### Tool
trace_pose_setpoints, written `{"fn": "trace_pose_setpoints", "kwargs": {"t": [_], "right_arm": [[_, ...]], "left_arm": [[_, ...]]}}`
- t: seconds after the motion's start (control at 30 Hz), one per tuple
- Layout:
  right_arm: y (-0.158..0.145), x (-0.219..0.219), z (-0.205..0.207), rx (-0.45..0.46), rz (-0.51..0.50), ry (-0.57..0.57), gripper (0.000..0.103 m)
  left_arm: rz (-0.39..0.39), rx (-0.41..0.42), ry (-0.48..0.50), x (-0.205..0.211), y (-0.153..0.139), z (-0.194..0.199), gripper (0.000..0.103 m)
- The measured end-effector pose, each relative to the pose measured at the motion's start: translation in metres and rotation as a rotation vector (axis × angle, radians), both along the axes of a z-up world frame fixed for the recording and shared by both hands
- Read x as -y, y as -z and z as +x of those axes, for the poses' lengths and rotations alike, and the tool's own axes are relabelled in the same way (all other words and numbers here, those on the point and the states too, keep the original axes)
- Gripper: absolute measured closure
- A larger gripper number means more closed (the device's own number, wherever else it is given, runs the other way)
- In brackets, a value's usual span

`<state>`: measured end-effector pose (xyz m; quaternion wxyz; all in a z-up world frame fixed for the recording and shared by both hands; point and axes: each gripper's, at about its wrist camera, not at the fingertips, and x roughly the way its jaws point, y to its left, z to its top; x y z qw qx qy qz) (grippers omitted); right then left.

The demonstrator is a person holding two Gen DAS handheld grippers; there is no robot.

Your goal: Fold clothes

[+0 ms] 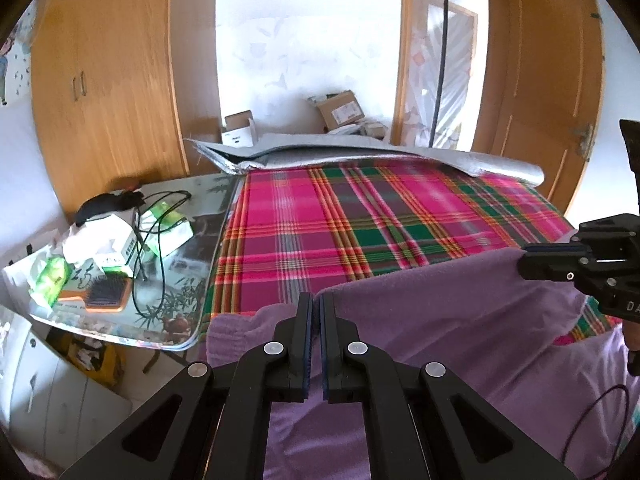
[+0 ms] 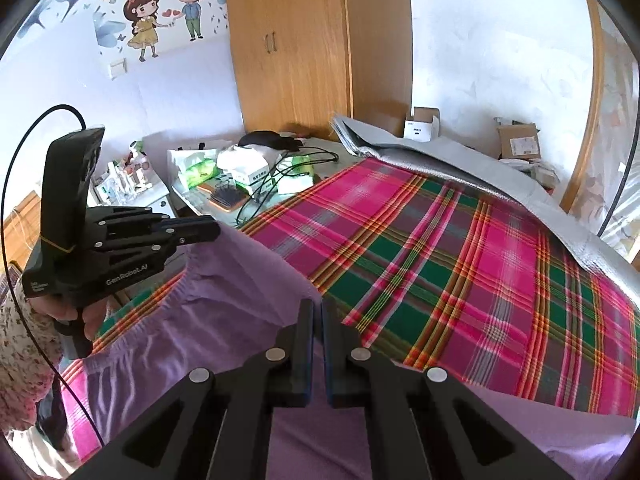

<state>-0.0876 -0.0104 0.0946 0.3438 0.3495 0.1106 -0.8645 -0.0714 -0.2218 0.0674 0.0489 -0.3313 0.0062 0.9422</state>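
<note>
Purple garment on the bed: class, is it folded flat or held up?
Held up, not yet folded: the purple garment hangs from both shut grippers, left gripper and right gripper, above the plaid sheet.

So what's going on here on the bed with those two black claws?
A person is folding a purple garment on a plaid bedspread. Each hand holds a claw, and both are shut on the garment's top edge: the left claw at one end, the right claw at the other. The edge hangs lifted between them above the bedspread, while the rest of the garment trails down toward the person. A cluttered side table stands beside the bed.
</note>
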Motion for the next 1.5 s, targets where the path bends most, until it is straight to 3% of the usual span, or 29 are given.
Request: {"fn": "trace_pose_setpoints", "kwargs": {"t": [0.53, 1.07, 1.5], "right_arm": [[-0.016, -0.004, 0.079, -0.044, -0.005, 0.002, 0.099], [-0.014, -0.010, 0.147, -0.070, -0.005, -0.009, 0.099], [0.022, -0.018, 0.188, -0.022, 0.028, -0.020, 0.099]], "left_arm": [[0.012, -0.069, 0.005, -0.005, -0.022, 0.078, 0.100], [0.030, -0.104, -0.006, -0.010, -0.019, 0.155, 0.100], [0.058, -0.047, -0.009, -0.018, 0.016, 0.202, 0.100]]}}
